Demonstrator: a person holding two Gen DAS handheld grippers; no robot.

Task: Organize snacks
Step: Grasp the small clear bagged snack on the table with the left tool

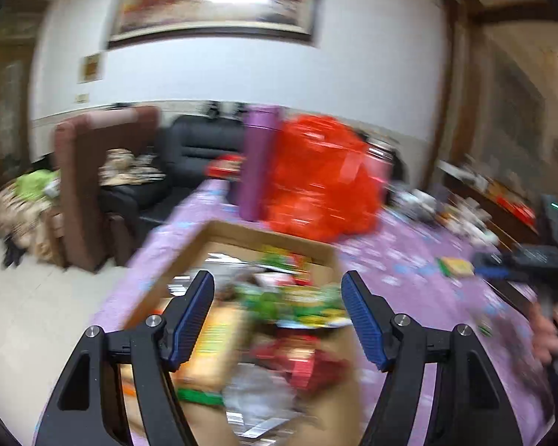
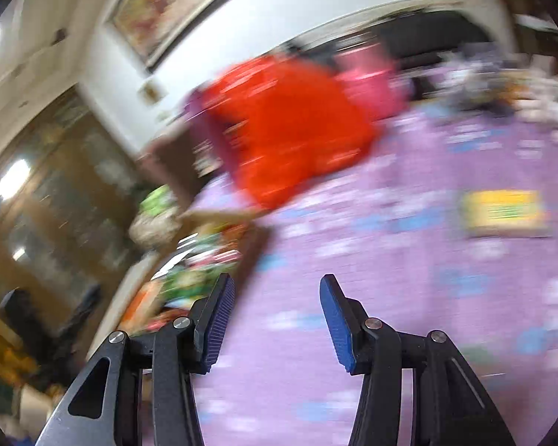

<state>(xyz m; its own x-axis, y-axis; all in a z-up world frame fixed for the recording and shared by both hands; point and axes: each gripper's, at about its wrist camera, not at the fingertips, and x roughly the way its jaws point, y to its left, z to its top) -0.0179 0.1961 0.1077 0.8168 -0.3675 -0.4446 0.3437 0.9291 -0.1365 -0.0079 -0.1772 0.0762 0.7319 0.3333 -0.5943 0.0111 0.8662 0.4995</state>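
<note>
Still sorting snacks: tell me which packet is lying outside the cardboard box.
The yellow packet with a green edge, lying alone on the purple tablecloth. All the other snack packets are piled inside the cardboard box.

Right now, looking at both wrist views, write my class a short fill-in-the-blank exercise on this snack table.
1. The snacks lie in a cardboard ___.
2. The bag behind the box is ___.
3. The bottle beside the bag is ___.
4. The left gripper holds ___.

Missing words: box; red; purple; nothing

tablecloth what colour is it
Light purple tablecloth with small blue and white patches; best seen from the right wrist.
</note>
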